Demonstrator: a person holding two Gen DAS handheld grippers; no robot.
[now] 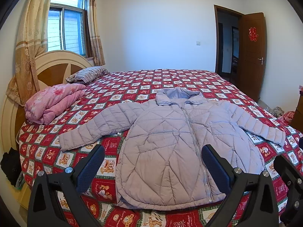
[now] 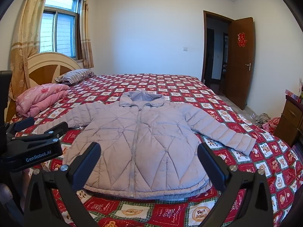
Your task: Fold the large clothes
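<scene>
A lilac quilted hooded jacket (image 1: 170,143) lies flat and zipped on the bed, hood away from me, both sleeves spread out sideways; it also shows in the right wrist view (image 2: 140,141). My left gripper (image 1: 153,162) is open and empty, hovering above the jacket's lower hem, left of the zipper. My right gripper (image 2: 149,160) is open and empty above the hem, right of the zipper. The left gripper's body (image 2: 32,143) shows at the left edge of the right wrist view, over the left sleeve cuff. The right gripper's edge (image 1: 289,177) shows at the far right of the left wrist view.
The bed has a red patterned bedspread (image 1: 144,83). A folded pink quilt (image 1: 51,104) and a striped pillow (image 1: 87,74) lie by the headboard (image 1: 55,70) on the left. An open brown door (image 1: 251,54) is at the right. A wooden cabinet (image 2: 291,121) stands right of the bed.
</scene>
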